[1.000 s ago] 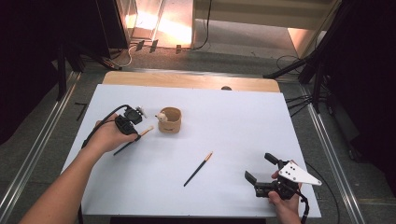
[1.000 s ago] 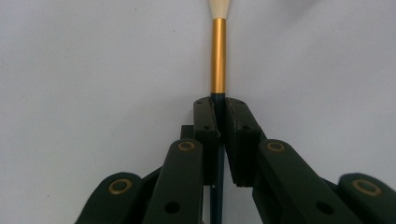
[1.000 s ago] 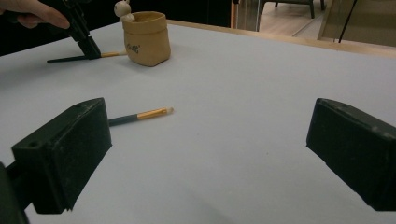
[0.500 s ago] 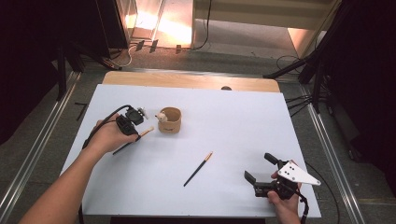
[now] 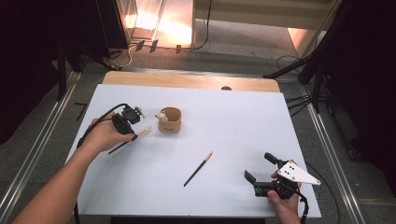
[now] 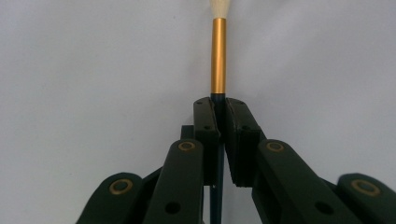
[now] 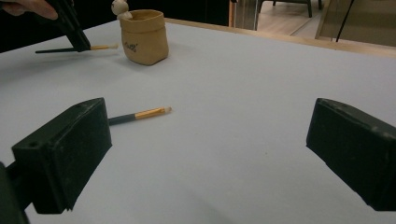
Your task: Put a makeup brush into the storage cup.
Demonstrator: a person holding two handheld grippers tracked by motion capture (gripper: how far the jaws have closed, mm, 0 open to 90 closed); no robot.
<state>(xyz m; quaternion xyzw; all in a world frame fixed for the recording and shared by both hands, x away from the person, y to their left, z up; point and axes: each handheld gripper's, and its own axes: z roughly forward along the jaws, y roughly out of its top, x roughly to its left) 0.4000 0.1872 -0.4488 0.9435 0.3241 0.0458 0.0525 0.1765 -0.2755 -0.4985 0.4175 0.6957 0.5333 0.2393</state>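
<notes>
Held brush (image 6: 218, 56): clamped at its dark handle between the jaws of the left gripper (image 5: 130, 122), gold ferrule and pale bristle tip projecting beyond them, low over the white table (image 5: 233, 121), just left of the tan pot (image 5: 169, 120). Second brush (image 5: 198, 168): lying free mid-table, well apart from both tools. Right gripper (image 5: 261, 169): jaws wide, empty, near the front edge. Judged step: carrying the gripped brush to the pot. Next move calls for lifting, tilting it upright and lowering it through the pot's mouth.
</notes>
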